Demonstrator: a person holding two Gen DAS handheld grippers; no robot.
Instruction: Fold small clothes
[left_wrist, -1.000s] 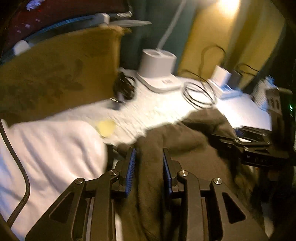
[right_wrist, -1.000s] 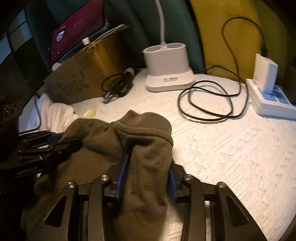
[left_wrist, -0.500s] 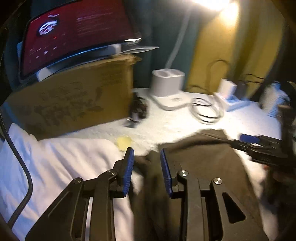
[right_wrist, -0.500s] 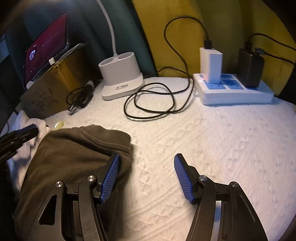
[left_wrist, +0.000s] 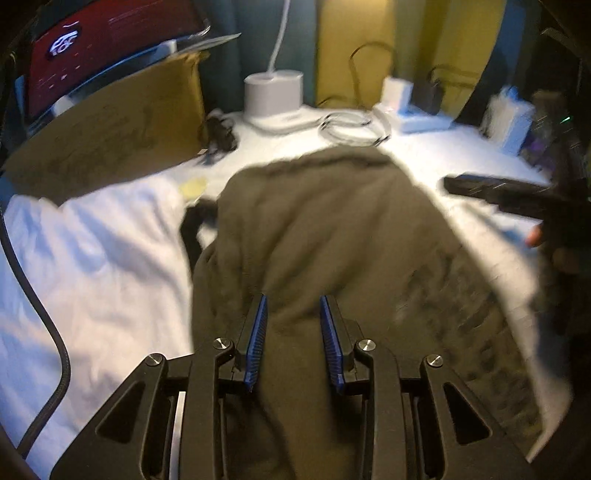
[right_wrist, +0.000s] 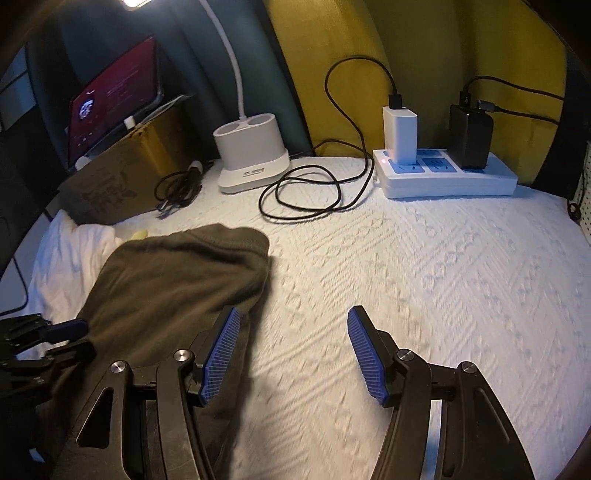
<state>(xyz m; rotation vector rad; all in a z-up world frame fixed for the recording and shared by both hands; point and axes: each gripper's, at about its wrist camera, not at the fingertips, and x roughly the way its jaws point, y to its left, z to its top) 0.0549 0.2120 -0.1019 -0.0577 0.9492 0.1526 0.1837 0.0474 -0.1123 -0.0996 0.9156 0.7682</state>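
An olive-brown garment (left_wrist: 332, 229) lies folded over on the white textured table cover (right_wrist: 424, 280). My left gripper (left_wrist: 293, 332) is shut on its near part, with cloth bunched between the blue pads. In the right wrist view the same garment (right_wrist: 177, 280) lies at the left, and the left gripper (right_wrist: 79, 338) grips its lower left edge. My right gripper (right_wrist: 291, 332) is open over bare cover, nothing between its pads. Its left finger sits beside the garment's right edge. One black finger (left_wrist: 480, 186) of the right gripper shows at the right in the left wrist view.
A white cloth (left_wrist: 92, 266) lies left of the garment. A cardboard box (right_wrist: 122, 173) with a lit screen (right_wrist: 114, 96) stands at the back left. A white lamp base (right_wrist: 251, 155), a black cable coil (right_wrist: 306, 195) and a power strip (right_wrist: 443, 177) line the back.
My right gripper let go of the garment's folded end, opened wide and drew away to the right. The garment now lies flatter. My left gripper kept its grip and shifted with the cloth.
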